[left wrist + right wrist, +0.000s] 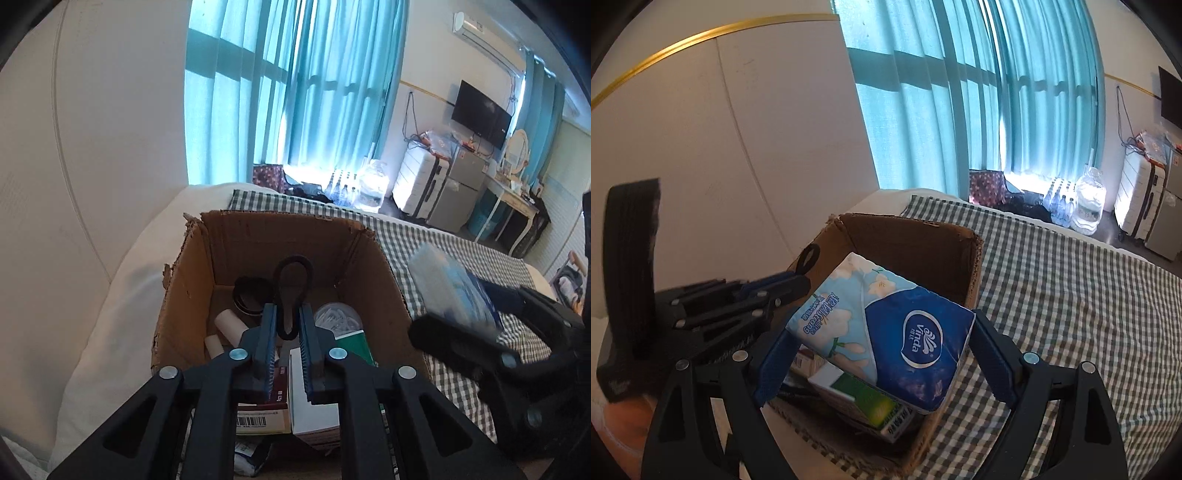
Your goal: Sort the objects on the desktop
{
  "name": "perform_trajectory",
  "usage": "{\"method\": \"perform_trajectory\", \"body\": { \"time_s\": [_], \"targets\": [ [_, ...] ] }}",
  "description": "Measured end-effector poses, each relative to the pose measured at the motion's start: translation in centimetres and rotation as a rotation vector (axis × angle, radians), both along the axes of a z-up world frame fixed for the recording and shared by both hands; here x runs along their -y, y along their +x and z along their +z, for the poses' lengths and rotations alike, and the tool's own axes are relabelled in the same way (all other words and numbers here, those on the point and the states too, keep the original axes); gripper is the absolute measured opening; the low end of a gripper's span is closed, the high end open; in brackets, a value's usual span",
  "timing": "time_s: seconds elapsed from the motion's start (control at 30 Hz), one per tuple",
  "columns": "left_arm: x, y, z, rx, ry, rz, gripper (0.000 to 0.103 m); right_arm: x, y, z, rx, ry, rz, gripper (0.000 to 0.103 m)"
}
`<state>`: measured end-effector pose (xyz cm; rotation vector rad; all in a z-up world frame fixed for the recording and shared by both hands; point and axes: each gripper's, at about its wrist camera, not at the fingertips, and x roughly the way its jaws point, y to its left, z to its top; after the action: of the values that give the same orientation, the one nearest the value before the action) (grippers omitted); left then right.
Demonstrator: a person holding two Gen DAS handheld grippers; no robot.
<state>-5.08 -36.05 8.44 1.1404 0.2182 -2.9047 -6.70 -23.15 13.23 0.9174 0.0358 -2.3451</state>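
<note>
Left gripper [289, 332]: pinching the scissors [291, 291] by the black handle loop, which sticks up toward 12 o'clock; blades hidden below the fingers. Held over the box so they can go in, as I judge it.
Right gripper [882, 354]: spread wide but pressed on both ends of the tissue pack [886, 332], a grip across the width that suits a soft, bulky packet.
Tissue pack: hanging over the box's near right corner, tilted, not yet let go.
Box [258, 236]: open cardboard, torn rim, on the checked cloth [1071, 295]; the collecting place for the sorting.
Inside: a tape roll [249, 295] at 10 o'clock from the scissors, paper tubes [231, 326] at 8 o'clock, a tub of clips [338, 317] at 3 o'clock, and small cartons [314, 410] nearest the camera.
Risk: both grippers crowd one opening; the pack may land on the scissors.
</note>
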Motion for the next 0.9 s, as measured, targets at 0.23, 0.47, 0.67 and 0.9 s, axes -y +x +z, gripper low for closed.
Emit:
{"method": "perform_trajectory", "body": {
  "time_s": [0.23,0.47,0.67,0.9],
  "targets": [
    [2.3,1.0,1.4,-0.025,-0.011,0.13,0.094,-0.6,-2.3,1.0,-0.008,-0.036,-0.118,0.103],
    [-0.3,2.4,3.0,-0.047,-0.037,0.098,0.099,-4.6,-0.1,2.5,-0.087,0.018,-0.283,0.103],
    [-5.5,4.2,4.1,-0.095,-0.017,0.059,0.103,-10.1,3.0,3.1,-0.11,0.12,-0.473,0.103],
    [-9.9,4.6,2.5,-0.095,-0.048,-0.034,0.103,-16.3,6.6,1.6,-0.104,0.137,-0.659,0.103]
  ]
}}
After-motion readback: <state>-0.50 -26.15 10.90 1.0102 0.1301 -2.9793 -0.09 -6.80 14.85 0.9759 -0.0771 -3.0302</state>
